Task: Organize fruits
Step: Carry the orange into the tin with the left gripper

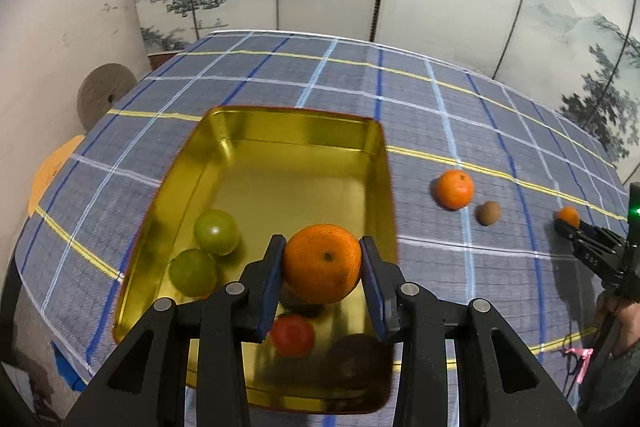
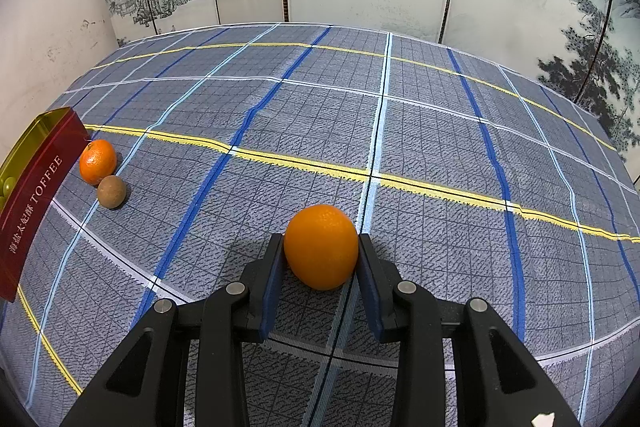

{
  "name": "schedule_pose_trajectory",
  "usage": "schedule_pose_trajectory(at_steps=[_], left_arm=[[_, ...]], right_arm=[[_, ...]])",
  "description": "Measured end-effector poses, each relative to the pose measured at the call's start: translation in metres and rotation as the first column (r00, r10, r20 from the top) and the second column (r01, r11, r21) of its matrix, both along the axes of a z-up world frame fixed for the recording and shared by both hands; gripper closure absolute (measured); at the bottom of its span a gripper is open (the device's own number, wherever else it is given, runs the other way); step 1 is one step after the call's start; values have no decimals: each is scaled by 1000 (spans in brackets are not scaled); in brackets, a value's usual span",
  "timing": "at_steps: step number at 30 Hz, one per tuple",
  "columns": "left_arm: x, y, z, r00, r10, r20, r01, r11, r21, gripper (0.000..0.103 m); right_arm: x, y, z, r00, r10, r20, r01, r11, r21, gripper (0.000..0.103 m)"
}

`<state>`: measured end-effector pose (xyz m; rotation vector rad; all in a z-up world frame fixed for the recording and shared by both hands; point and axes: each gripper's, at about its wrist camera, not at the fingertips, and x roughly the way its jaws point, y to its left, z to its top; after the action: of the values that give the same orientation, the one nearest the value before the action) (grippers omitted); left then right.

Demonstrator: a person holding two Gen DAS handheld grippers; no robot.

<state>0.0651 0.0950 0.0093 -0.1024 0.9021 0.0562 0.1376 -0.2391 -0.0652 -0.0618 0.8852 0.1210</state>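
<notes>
My left gripper (image 1: 322, 269) is clamped on a mandarin (image 1: 322, 263), both blue pads pressed against its sides, and I hold it in the air over the near half of the gold tin (image 1: 224, 155). Left of my left jaws and slightly ahead, two green fruits (image 1: 216, 231) lie touching each other on the tin's floor. Directly beneath the mandarin, close in toward me, sit a red fruit (image 1: 292, 334) and a dark brown one (image 1: 354, 357), the latter blurred. Ahead and to the right of those jaws, outside the tin on the checked tablecloth (image 1: 440, 107), a second mandarin (image 1: 454, 189) and a small brown fruit (image 1: 488, 213) lie just beside each other. Further right is my right gripper (image 2: 321, 259), closed on a smooth orange (image 2: 322, 247), the pads gripping it from both sides low over the cloth. From there the tin's red wall, lettered TOFFEE, stands far to the left of the jaws, with the loose mandarin and brown fruit between it and the orange.
</notes>
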Motion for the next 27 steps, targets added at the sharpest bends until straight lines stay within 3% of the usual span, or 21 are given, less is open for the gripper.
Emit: schedule_pose_trajectory(at_steps=[27], left_arm=[[-6, 40, -34, 996, 40, -84, -40, 999, -1, 65]], right_arm=[[0, 1, 0, 1000, -1, 0, 1, 1000, -1, 70]])
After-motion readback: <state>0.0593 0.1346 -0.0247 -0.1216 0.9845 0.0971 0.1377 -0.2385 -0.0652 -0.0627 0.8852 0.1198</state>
